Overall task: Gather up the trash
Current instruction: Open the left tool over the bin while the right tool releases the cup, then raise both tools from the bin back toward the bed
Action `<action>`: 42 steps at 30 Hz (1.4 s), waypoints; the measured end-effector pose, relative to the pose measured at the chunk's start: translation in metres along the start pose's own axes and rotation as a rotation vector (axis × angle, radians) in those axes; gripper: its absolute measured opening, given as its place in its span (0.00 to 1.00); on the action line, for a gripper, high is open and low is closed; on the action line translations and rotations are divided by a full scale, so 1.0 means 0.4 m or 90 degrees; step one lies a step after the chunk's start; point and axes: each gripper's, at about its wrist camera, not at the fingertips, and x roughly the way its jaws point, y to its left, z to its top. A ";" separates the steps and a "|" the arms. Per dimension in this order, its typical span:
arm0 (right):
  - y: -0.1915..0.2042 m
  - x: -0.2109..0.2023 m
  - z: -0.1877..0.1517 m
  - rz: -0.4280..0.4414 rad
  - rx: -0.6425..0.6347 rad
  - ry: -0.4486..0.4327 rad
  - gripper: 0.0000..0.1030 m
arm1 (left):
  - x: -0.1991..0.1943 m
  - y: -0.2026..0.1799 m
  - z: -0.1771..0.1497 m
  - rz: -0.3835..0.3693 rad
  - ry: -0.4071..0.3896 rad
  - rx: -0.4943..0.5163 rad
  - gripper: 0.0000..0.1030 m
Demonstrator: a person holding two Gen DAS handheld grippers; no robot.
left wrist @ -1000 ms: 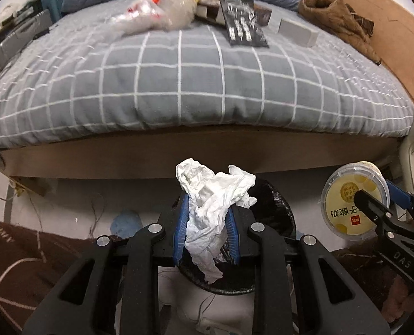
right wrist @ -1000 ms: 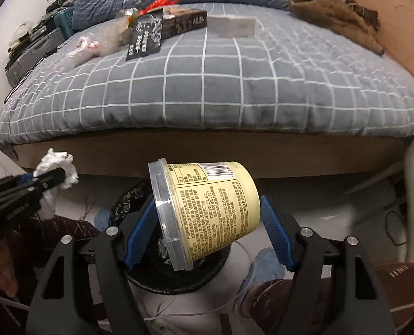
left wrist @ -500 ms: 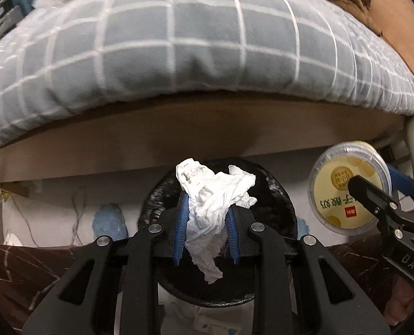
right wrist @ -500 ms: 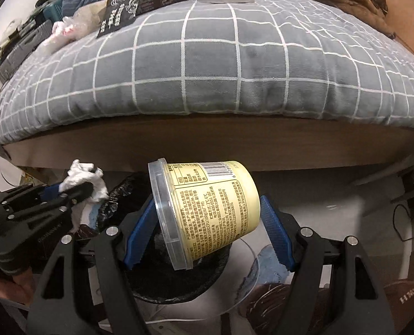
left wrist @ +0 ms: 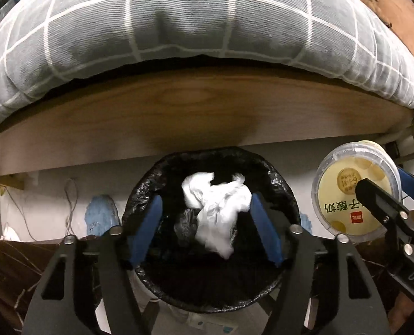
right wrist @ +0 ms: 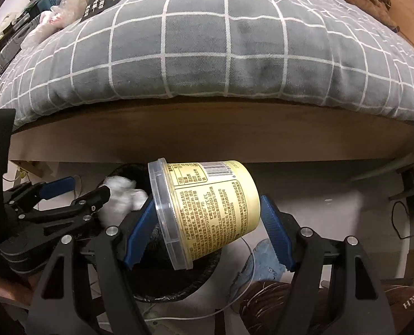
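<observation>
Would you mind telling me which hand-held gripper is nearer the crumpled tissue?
Left. The left hand-held gripper brackets the crumpled tissue with open jaws; the right hand-held gripper, clamping the yogurt tub, sits off beside it.

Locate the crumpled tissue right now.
In the left wrist view, the crumpled tissue sits mid-frame over the black-lined trash bin, between the left gripper's just-opened jaws.
</observation>
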 end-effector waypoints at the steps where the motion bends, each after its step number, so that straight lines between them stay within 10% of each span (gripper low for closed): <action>1: 0.004 0.011 0.014 0.002 -0.001 0.000 0.68 | -0.007 0.011 -0.002 0.004 -0.005 0.001 0.76; 7: 0.009 0.037 0.020 0.009 -0.010 0.007 0.69 | -0.046 0.085 -0.013 0.020 -0.029 -0.020 0.93; 32: 0.260 0.142 0.017 0.030 -0.067 0.081 0.70 | -0.085 0.300 -0.056 0.062 -0.041 -0.091 0.94; 42: 0.249 0.166 0.009 0.015 -0.055 0.072 0.91 | -0.078 0.307 -0.055 0.070 -0.040 -0.091 0.94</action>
